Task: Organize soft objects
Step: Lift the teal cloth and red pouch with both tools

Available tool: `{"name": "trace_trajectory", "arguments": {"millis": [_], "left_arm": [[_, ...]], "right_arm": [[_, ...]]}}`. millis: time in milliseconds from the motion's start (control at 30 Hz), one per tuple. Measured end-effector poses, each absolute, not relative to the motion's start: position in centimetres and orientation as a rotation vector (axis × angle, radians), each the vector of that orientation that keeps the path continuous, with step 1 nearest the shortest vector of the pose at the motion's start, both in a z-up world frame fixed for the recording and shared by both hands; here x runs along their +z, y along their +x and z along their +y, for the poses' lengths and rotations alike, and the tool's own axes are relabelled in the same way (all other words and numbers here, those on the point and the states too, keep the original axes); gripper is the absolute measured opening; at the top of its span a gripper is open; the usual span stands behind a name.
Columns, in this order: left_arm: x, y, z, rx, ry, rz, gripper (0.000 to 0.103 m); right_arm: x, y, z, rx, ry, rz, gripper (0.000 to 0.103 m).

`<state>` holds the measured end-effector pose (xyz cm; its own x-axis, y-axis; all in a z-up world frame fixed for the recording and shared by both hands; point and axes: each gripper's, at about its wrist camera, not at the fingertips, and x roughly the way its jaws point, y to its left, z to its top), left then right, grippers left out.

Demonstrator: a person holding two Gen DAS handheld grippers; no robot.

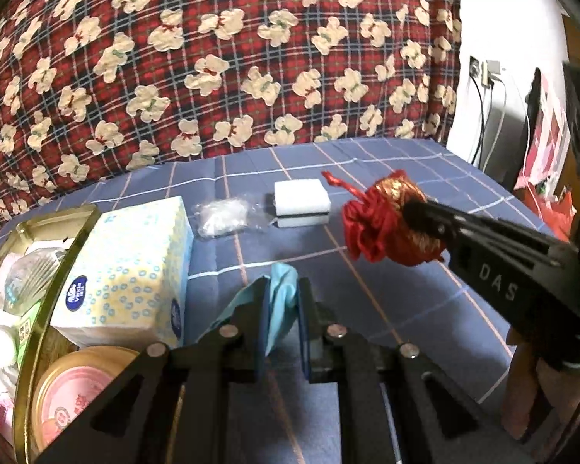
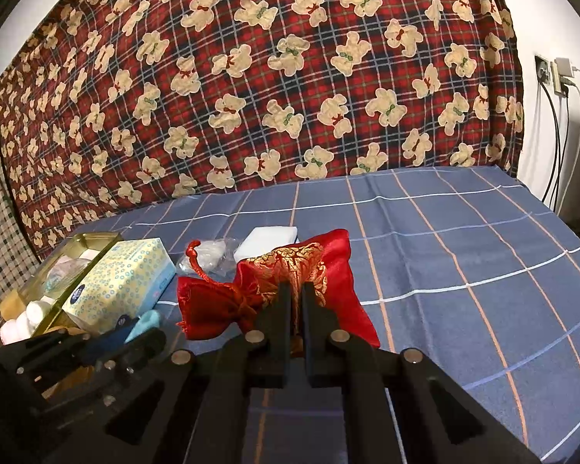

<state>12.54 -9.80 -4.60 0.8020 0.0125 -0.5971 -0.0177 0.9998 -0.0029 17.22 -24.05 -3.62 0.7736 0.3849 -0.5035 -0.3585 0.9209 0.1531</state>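
My left gripper point(image 1: 283, 294) is shut on a light blue soft cloth point(image 1: 280, 272), held just above the blue checked bedspread point(image 1: 386, 301). It is beside a tissue box point(image 1: 127, 270). In the right wrist view the same gripper point(image 2: 150, 334) shows at lower left with the blue cloth point(image 2: 145, 323) in it. My right gripper point(image 2: 297, 288) is shut on a red and gold satin drawstring pouch point(image 2: 286, 266). From the left wrist view that gripper point(image 1: 415, 210) reaches in from the right, with the pouch point(image 1: 382, 220) bunched at its tip.
A gold tin point(image 1: 50, 228) holding small soft items stands at the left, behind the tissue box point(image 2: 123, 282). A round pink tin point(image 1: 77, 382) sits in front of it. A white sponge block point(image 1: 301, 201) and a clear plastic bag point(image 1: 222, 214) lie further back. A bear-print plaid blanket point(image 2: 290, 77) hangs behind.
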Motion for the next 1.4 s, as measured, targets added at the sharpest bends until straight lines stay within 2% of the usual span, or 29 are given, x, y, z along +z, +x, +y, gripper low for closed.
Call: {"name": "trace_trajectory", "arguments": {"millis": [1400], "left_arm": [[-2.6,8.7,-8.9,0.045,-0.060,0.392,0.011]], "right_arm": [[-2.5,14.2,-23.0,0.371,-0.037,0.394,0.006]]}}
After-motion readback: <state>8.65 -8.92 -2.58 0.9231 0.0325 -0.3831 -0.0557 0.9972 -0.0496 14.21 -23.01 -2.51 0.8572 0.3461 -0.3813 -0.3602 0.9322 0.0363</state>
